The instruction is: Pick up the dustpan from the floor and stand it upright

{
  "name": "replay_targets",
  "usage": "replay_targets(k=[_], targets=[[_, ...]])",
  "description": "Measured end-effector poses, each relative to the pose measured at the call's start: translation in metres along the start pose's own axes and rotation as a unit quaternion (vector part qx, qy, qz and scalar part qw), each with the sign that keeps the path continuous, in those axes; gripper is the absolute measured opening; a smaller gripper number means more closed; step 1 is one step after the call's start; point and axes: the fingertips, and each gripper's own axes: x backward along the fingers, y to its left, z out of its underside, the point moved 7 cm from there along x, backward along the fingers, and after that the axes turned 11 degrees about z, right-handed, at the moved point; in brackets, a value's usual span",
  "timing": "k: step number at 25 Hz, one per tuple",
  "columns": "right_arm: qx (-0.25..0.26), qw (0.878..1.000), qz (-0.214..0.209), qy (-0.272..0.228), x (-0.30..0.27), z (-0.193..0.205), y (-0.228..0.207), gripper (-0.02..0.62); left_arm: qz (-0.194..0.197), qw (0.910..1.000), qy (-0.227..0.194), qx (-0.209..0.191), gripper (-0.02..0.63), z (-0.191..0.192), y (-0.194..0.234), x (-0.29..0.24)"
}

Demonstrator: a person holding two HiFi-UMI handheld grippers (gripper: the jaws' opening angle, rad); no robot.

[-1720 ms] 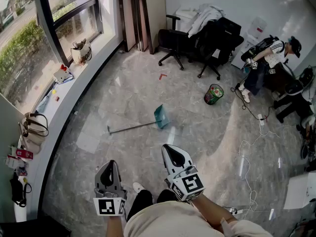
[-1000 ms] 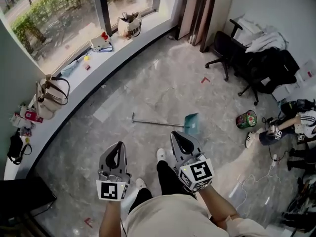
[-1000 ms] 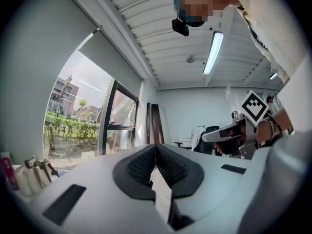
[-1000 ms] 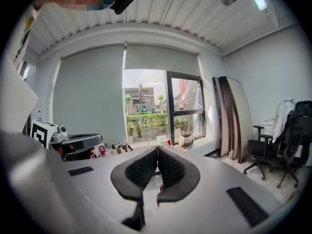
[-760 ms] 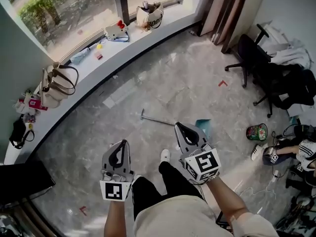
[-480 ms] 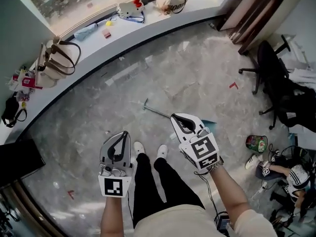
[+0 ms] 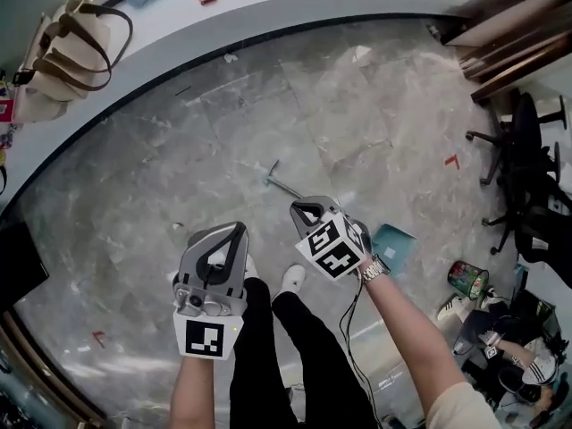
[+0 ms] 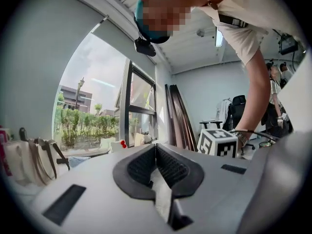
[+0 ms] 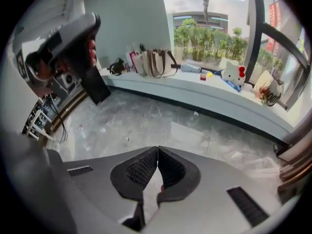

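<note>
The dustpan lies flat on the marble floor in the head view: its teal pan shows right of my right gripper, and its thin grey handle runs up-left, partly hidden behind that gripper. My right gripper hangs above the handle, shut and holding nothing; in the right gripper view its jaws meet over bare floor. My left gripper is shut too, held above my shoes; in the left gripper view it points at the window. Neither gripper view shows the dustpan.
A curved white window ledge carries a beige handbag and small items. Black office chairs stand at the right. A green waste bin and another person sit at lower right. My own legs fill the bottom centre.
I have walked toward the dustpan and tilted my head down. The dustpan now lies just beyond my feet, under my right gripper. Both grippers stayed shut.
</note>
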Motion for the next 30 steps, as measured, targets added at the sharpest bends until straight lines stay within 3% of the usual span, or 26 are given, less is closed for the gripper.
replay_targets(k=[7, 9, 11, 16, 21, 25, 30], targets=[[0.035, 0.998, -0.022, 0.053, -0.221, 0.119, 0.017, 0.024, 0.003, 0.9992, -0.016, 0.037, 0.011, 0.201, 0.004, -0.015], [0.047, 0.996, -0.032, 0.072, -0.281, 0.152, 0.020, 0.085, 0.012, 0.9990, -0.019, 0.039, 0.011, 0.262, 0.003, -0.021], [0.060, 0.994, -0.039, 0.088, -0.339, 0.183, 0.024, 0.092, 0.026, 0.9988, -0.020, 0.037, 0.011, 0.319, 0.003, -0.029], [0.105, 0.988, -0.028, 0.107, -0.454, 0.226, 0.023, 0.096, 0.033, 0.9988, -0.024, 0.026, 0.011, 0.430, 0.020, -0.047], [0.140, 0.983, -0.020, 0.120, -0.500, 0.249, 0.016, 0.095, 0.025, 0.9974, -0.058, 0.036, 0.011, 0.482, 0.026, -0.061], [0.117, 0.980, -0.043, 0.156, -0.523, 0.263, 0.012, 0.096, 0.046, 0.9967, -0.060, 0.029, 0.012, 0.496, 0.021, -0.072], [0.105, 0.984, -0.019, 0.141, -0.528, 0.265, 0.008, 0.095, 0.060, 0.9960, -0.061, 0.025, 0.011, 0.502, 0.019, -0.081]])
